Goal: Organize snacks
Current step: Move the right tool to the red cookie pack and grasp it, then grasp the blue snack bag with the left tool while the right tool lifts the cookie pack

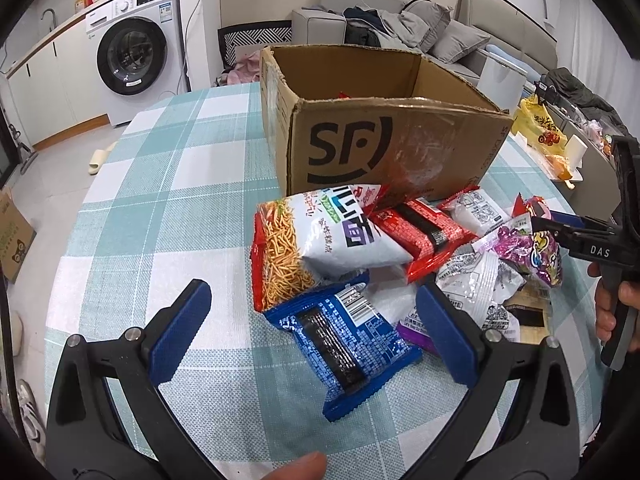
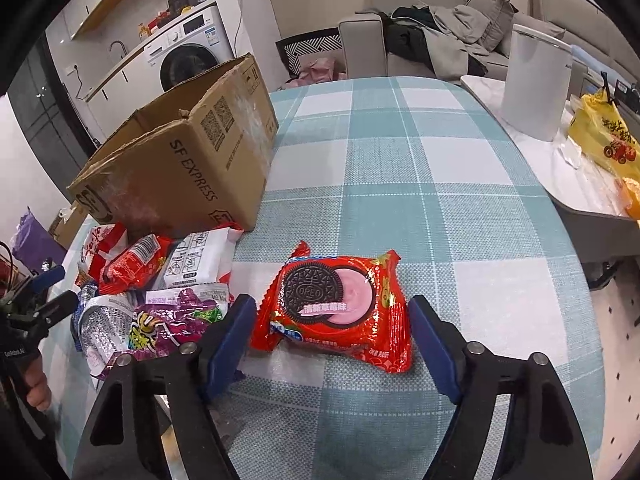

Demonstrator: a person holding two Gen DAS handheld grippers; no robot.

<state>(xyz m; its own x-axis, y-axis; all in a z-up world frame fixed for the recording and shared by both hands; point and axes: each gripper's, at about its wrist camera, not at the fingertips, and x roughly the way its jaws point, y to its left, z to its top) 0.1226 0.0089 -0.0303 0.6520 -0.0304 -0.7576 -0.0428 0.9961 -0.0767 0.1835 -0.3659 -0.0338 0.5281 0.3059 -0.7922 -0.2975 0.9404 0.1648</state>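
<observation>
Red Oreo pack (image 2: 334, 312) lies flat on the checked tablecloth (image 2: 420, 184), alone, just clear of the snack pile (image 2: 160, 292) on its left, straight ahead of the right gripper (image 2: 332, 344). Its long axis runs crosswise to the fingers, so the blue pads (image 2: 430, 344) bracket its two short ends; jaws partly open, pads beside the wrapper, pressing not evident. Nothing held. This hand is plainly the nearer one. Left gripper (image 1: 312, 336) stands wide open and empty over a blue biscuit pack (image 1: 344, 344), which lies lengthwise between its fingers. Cardboard box (image 2: 180, 168), open-topped, sits beyond the pile; likely the destination. Legible: "OREO" on the biscuit picture, "SF EXPRESS" on the box side, "SF" logo on its front, "DAS" on the right tool's body.
</observation>
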